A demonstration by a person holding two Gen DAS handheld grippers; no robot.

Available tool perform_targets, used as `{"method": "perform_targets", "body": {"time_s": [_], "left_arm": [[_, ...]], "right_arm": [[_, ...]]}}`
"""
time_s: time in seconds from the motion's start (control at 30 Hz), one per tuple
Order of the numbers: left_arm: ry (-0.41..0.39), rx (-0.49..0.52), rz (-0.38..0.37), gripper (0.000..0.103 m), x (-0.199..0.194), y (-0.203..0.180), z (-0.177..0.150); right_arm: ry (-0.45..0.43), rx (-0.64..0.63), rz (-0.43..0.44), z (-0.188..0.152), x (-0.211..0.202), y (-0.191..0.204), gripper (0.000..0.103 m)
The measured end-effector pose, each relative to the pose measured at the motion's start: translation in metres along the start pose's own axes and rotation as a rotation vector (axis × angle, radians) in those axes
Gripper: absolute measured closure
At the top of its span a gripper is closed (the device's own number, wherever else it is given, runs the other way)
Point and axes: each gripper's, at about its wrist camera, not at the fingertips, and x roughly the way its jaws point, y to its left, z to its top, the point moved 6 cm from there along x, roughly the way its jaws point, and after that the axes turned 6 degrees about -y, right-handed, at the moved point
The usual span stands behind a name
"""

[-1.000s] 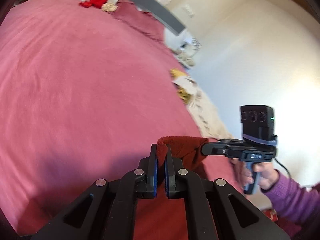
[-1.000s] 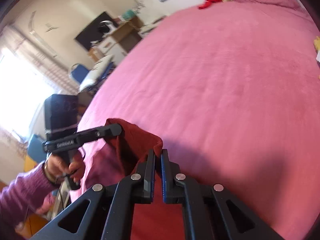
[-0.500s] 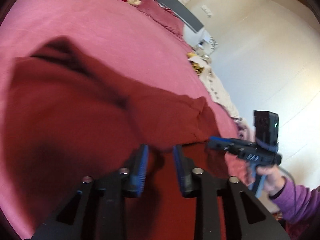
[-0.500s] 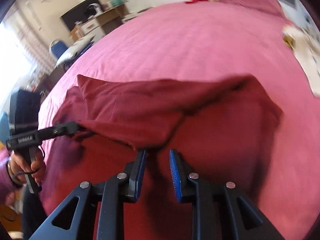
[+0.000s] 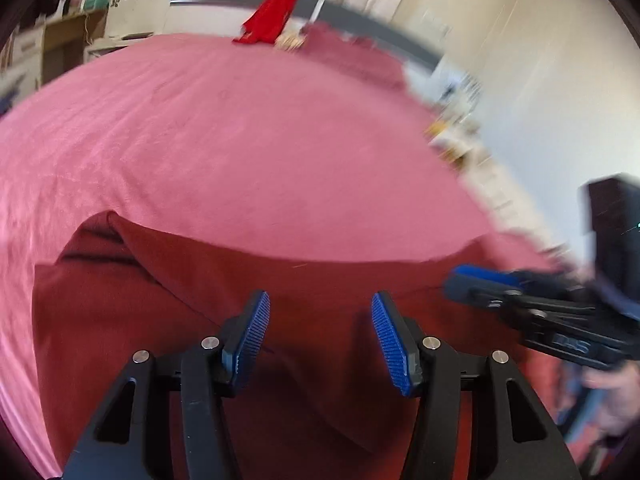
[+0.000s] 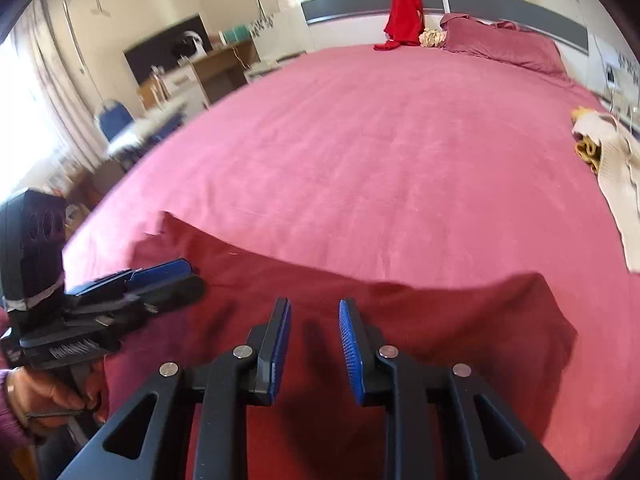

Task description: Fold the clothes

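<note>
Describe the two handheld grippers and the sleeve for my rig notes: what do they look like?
Both the left gripper and right gripper are black, with ribbed blue pads and silver rivets. Each carries a boxy black camera block. The sleeve is purple.

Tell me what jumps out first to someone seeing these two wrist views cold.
The dark red garment lies spread on the near edge of the pink bed, right under both grippers. The left gripper hangs over it with jaws opening and nothing between them; the right gripper is open too. Far off, a bright red cloth hangs on the headboard.
</note>
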Motion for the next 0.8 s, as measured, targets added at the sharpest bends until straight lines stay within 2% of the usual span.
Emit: {"method": "perform_targets", "body": {"time_s": [0.1,0.17,0.2,0.27,0.33,0.4,0.43,0.53,0.57,0.6,0.63,0.67,0.73,0.77,0.8], "left_arm": [[-0.007,0.018,0.050,0.048,0.028,0.018,0.005],[-0.014,0.008,0.039,0.046,0.033,0.018,0.009],[-0.007,0.007,0.024,0.045,0.034,0.015,0.010],[0.008,-0.026,-0.027,0.045,0.023,0.016,0.011],[-0.055,-0.089,-0.040,0.044,0.000,0.021,0.016],[-0.115,-0.144,-0.022,0.034,-0.018,0.030,0.019],[-0.105,-0.160,0.012,0.025,-0.014,0.040,0.016],[-0.076,-0.198,0.105,0.027,-0.002,0.068,0.009],[-0.073,-0.192,0.114,0.028,0.001,0.073,0.008],[-0.073,-0.182,0.108,0.028,0.000,0.074,0.010],[-0.069,-0.177,0.096,0.028,-0.002,0.073,0.012],[-0.070,-0.190,0.076,0.028,-0.007,0.074,0.015],[-0.093,-0.242,0.037,0.028,-0.022,0.082,0.017],[-0.114,-0.278,0.036,0.028,-0.034,0.090,0.015],[-0.136,-0.314,0.036,0.028,-0.047,0.098,0.013]], "right_arm": [[0.033,-0.027,-0.085,-0.006,0.037,-0.005,0.078],[-0.042,0.084,-0.034,-0.009,0.037,-0.016,0.078],[-0.051,0.132,-0.010,-0.009,0.035,-0.019,0.078],[-0.065,0.187,0.028,-0.006,0.025,-0.024,0.078],[-0.148,0.243,0.043,0.005,0.001,-0.035,0.075],[-0.230,0.279,0.030,0.016,-0.019,-0.046,0.073],[-0.210,0.272,0.019,0.019,-0.013,-0.051,0.072],[-0.144,0.254,-0.018,0.024,0.007,-0.064,0.070],[-0.102,0.265,-0.046,0.020,0.018,-0.074,0.074],[-0.070,0.308,-0.073,0.014,0.027,-0.089,0.083],[-0.081,0.379,-0.065,0.011,0.029,-0.104,0.090],[-0.098,0.451,-0.058,0.009,0.029,-0.117,0.092],[-0.151,0.586,-0.047,0.010,0.014,-0.135,0.086],[-0.168,0.605,-0.039,0.011,0.004,-0.136,0.077],[-0.185,0.609,-0.028,0.012,-0.008,-0.134,0.075]]}}
